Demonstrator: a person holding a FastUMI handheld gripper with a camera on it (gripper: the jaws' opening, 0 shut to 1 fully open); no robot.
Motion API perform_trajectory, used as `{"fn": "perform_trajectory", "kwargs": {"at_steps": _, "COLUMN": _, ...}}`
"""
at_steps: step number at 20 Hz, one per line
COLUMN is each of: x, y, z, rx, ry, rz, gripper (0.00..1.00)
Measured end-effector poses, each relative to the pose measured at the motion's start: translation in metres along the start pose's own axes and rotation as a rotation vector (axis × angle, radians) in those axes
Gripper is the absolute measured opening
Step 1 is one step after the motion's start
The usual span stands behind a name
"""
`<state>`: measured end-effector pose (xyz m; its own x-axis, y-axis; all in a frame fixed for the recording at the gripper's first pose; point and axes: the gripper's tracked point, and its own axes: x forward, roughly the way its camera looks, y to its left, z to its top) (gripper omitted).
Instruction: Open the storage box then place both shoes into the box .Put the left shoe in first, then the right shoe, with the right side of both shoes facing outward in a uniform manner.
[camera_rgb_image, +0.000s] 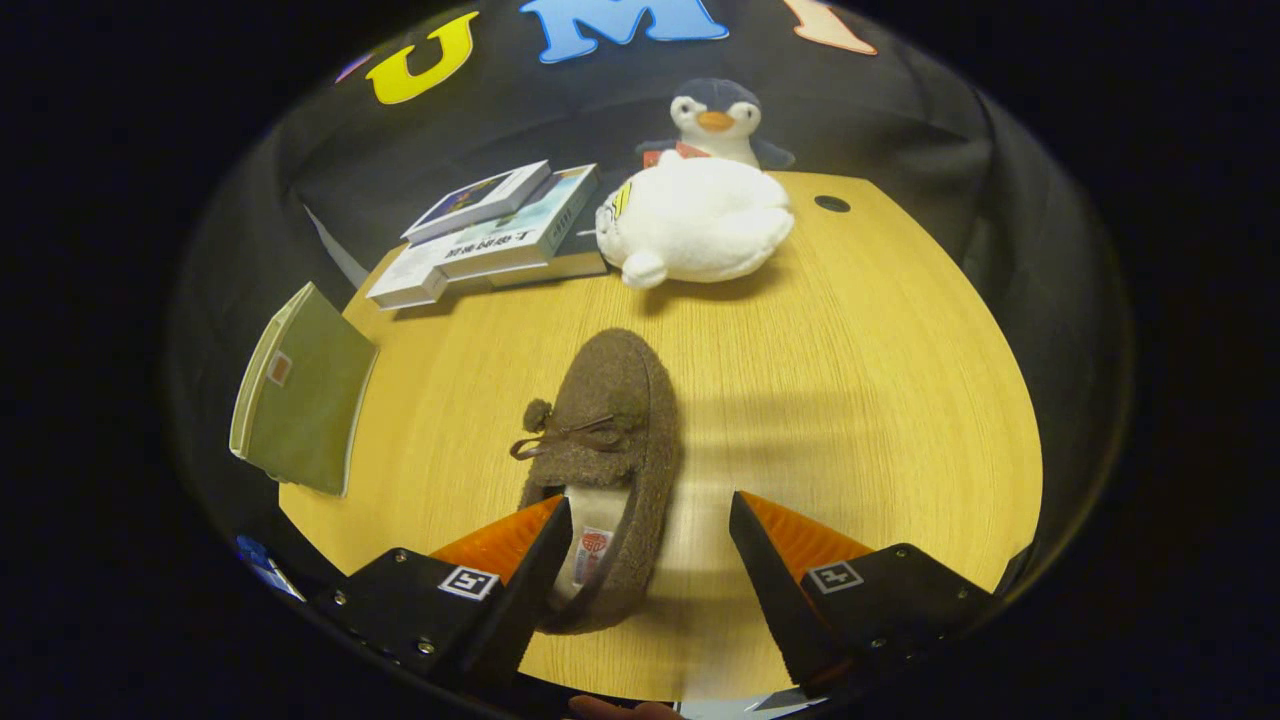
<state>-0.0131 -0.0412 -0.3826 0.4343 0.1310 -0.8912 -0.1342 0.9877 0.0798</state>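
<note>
The jaws stand wide apart, holding nothing, with the gripper (650, 545) poised low over the heel end of a brown fleece moccasin slipper (600, 460). One finger overlaps the slipper's opening at the heel; the other stands clear over bare wood on the far side, so the shoe lies partly in the gap and nearer the one finger (whether that finger actually touches the collar cannot be told).

The slipper lies flat on its sole on the wooden table (850, 400), toe pointing away from the fingers toward the back of the table, a small bow and pompom (538, 415) on its vamp and a pale lining with a label showing inside the opening.

It looks light and soft: fuzzy upper, plush lining, walls that will likely cave under a squeeze. The fleece should give decent friction, so slipping seems a lesser worry than crushing or folding. The best hold, in my judgement, is across the heel collar or the side wall by the opening, where the rim is doubled and stiffer; the bow is too flimsy to pull on.

Beyond the toe sits a white plush toy (700, 225), a penguin plush (715, 120) behind it. Beside those lies a stack of books (490, 240), and nearer, at the table's edge, a green fabric-covered panel (300, 395), possibly the storage box.
</note>
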Motion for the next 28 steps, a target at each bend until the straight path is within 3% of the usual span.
{"fn": "perform_trajectory", "kwargs": {"at_steps": 4, "x": 0.022, "y": -0.001, "z": 0.014, "rx": 0.023, "ry": 0.014, "rz": 0.003, "gripper": 0.94}}
{"fn": "perform_trajectory", "kwargs": {"at_steps": 6, "x": 0.035, "y": -0.009, "z": 0.013, "rx": -0.015, "ry": 0.039, "rz": -0.041, "gripper": 0.87}}
{"fn": "perform_trajectory", "kwargs": {"at_steps": 7, "x": 0.039, "y": -0.003, "z": 0.013, "rx": -0.025, "ry": 0.057, "rz": 0.001, "gripper": 0.65}}
{"fn": "perform_trajectory", "kwargs": {"at_steps": 9, "x": 0.038, "y": -0.001, "z": 0.015, "rx": 0.000, "ry": 0.069, "rz": -0.006, "gripper": 0.20}}
{"fn": "perform_trajectory", "kwargs": {"at_steps": 10, "x": 0.044, "y": -0.006, "z": 0.015, "rx": 0.025, "ry": 0.065, "rz": -0.030, "gripper": 0.20}}
{"fn": "perform_trajectory", "kwargs": {"at_steps": 11, "x": 0.035, "y": -0.008, "z": 0.019, "rx": 0.012, "ry": 0.073, "rz": -0.047, "gripper": 0.01}}
{"fn": "perform_trajectory", "kwargs": {"at_steps": 16, "x": 0.007, "y": 0.014, "z": 0.027, "rx": -0.010, "ry": 0.068, "rz": -0.022, "gripper": 0.01}}
{"fn": "perform_trajectory", "kwargs": {"at_steps": 25, "x": -0.051, "y": 0.090, "z": 0.080, "rx": 0.008, "ry": -0.009, "rz": 0.082, "gripper": 0.01}}
{"fn": "perform_trajectory", "kwargs": {"at_steps": 28, "x": -0.061, "y": 0.113, "z": 0.094, "rx": -0.043, "ry": -0.033, "rz": 0.095, "gripper": 0.01}}
